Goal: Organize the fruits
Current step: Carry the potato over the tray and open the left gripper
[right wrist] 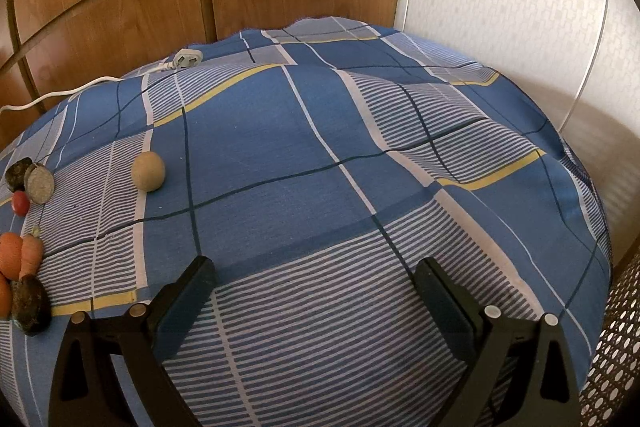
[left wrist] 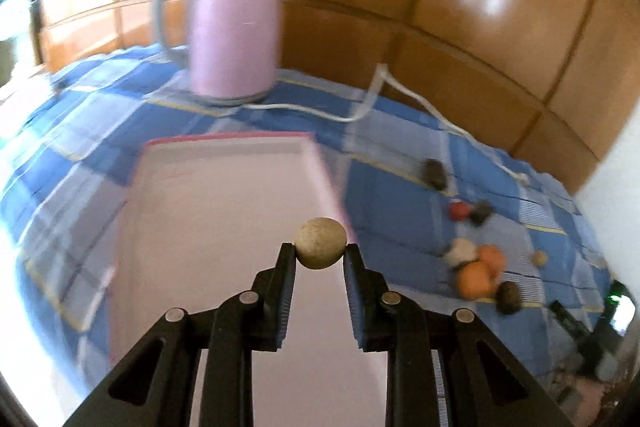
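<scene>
Left hand-held gripper [left wrist: 320,251] clenches a round, tan, speckled fruit [left wrist: 320,243]; right hand-held gripper [right wrist: 314,281] released.

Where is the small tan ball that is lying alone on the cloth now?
In the right wrist view, the tan ball lies left of centre on the blue checked cloth, right of the dark halved fruit.

the left gripper [left wrist: 320,251] clamped a small round tan fruit [left wrist: 320,243] between its black pads above a shallow pale pink rectangular tray [left wrist: 224,195] on a blue checked tablecloth [left wrist: 400,187]. behind the tray stood a pink electric kettle with a grey handle [left wrist: 236,23], its white cord [left wrist: 400,99] trailing right. loose orange, red and dark fruits [left wrist: 476,267] lay well apart to the right.
</scene>
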Tool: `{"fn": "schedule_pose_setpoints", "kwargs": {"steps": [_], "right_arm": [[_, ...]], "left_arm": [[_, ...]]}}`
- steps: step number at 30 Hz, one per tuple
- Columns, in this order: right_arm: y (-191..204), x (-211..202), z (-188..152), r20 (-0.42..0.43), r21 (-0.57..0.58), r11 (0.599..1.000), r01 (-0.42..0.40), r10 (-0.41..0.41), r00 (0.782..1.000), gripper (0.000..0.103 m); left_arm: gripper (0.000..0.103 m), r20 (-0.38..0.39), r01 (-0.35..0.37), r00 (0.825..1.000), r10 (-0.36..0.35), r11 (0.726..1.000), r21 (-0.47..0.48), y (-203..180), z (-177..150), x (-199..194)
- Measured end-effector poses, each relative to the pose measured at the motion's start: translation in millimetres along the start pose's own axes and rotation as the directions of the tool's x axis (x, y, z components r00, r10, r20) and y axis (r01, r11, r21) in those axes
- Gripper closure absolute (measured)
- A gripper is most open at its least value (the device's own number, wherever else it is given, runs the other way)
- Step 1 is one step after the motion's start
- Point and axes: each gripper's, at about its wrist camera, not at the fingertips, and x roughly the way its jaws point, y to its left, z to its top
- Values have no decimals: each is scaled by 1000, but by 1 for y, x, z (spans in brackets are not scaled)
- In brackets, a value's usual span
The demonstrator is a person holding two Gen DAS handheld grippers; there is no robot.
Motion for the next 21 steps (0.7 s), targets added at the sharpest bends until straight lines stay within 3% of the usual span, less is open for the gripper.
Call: {"fn": "schedule_pose_setpoints", "kwargs": {"steps": [6, 12, 18, 21], "right_arm": [[0, 0, 0, 2, -1, 1000, 1, -1, 1000, 1], [0, -1, 0, 2, -2, 1000, 1, -1, 1000, 1], [0, -1, 0, 2, -4, 1000, 3, -3, 1000, 1], [0, -1, 0, 2, -5, 1000, 4, -4, 1000, 1]], "left_arm": [[78, -27, -110, 994, 109, 993, -42, 33, -14, 7], [77, -52, -165, 985, 162, 984, -61, 43, -24, 16], [61, -52, -187, 982, 183, 978, -92, 51, -29, 14], [58, -45, -188, 982, 184, 977, -103, 52, -30, 11]]}}
